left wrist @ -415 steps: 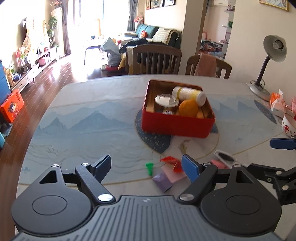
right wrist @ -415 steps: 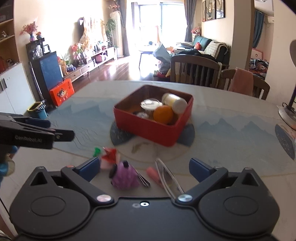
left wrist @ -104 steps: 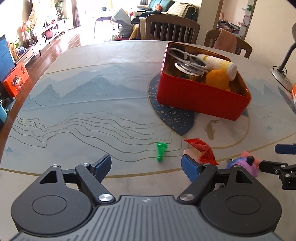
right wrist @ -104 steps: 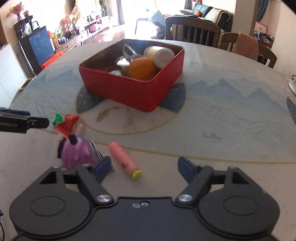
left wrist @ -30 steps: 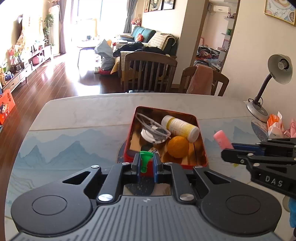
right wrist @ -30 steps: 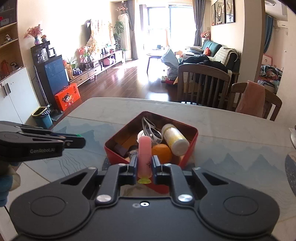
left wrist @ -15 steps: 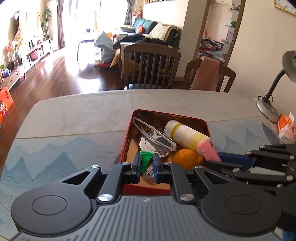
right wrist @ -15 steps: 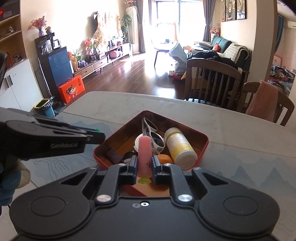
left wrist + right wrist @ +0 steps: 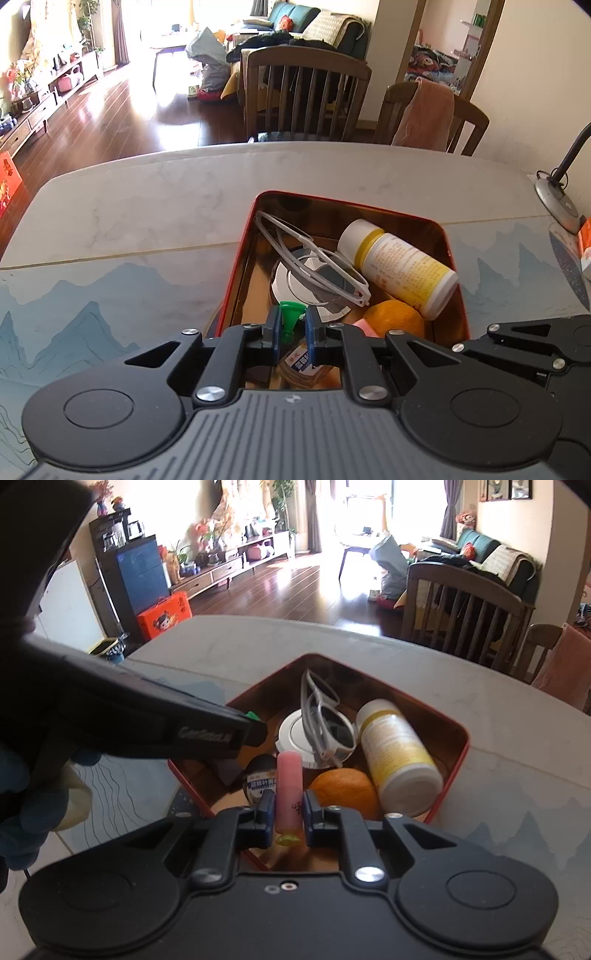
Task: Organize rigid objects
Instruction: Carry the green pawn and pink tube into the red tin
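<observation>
Behind the table (image 9: 155, 206) I see wooden chairs and a bright living room. On the table stands the red tin (image 9: 236, 266), and both my grippers hang over its near side.

My left gripper (image 9: 291, 329) is closed tight on the small green peg (image 9: 290, 317); my right gripper (image 9: 289, 814) is closed tight on the pink tube (image 9: 289, 790). Both things are above the tin, not yet in it.

I think the risk is crowding. The two grippers are very near each other, so they may knock together when I lower them. If I let go from this height, the peg may bounce off the glasses (image 9: 314, 266) or the orange (image 9: 395, 319) and jump out. The tube may roll against the white bottle (image 9: 399, 269).

My count inside the tin: one pair of glasses, one white bottle with yellow label, one orange, one round white disc (image 9: 295, 738), one small jar with a label (image 9: 260, 779). In my grippers: one peg, one tube. There are two chairs.
</observation>
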`<state>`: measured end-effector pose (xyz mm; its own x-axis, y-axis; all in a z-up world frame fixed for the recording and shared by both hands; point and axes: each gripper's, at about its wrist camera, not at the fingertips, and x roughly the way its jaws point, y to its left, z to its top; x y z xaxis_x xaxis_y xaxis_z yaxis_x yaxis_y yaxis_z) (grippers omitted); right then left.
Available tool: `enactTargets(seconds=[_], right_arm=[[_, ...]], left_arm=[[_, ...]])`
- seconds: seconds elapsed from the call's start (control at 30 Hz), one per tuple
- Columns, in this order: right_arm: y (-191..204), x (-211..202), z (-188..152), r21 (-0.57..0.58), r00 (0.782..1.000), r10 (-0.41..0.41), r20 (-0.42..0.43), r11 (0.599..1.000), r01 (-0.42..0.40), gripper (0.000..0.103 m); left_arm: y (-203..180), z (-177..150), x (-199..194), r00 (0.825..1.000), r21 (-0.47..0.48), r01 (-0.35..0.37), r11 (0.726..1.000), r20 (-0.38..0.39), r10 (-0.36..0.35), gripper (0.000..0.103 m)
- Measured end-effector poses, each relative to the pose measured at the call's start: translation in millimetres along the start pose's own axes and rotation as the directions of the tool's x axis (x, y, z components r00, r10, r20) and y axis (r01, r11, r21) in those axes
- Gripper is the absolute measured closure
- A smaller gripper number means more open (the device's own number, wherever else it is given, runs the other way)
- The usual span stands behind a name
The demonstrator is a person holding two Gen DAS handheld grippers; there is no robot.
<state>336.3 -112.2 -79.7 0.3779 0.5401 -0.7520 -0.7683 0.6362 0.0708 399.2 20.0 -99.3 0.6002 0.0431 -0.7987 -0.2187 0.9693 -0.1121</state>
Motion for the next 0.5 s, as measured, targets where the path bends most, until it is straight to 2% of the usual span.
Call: enactTargets(seconds=[0.5], right_arm=[[3.4,2.9,-1.9,-0.004,0.998,0.057,-0.022,0.998,-0.057,0.086]], left_arm=[[3.9,-6.6,32.6,0.996,-0.016,-0.005,1.0,-0.089,0.004,0.09]])
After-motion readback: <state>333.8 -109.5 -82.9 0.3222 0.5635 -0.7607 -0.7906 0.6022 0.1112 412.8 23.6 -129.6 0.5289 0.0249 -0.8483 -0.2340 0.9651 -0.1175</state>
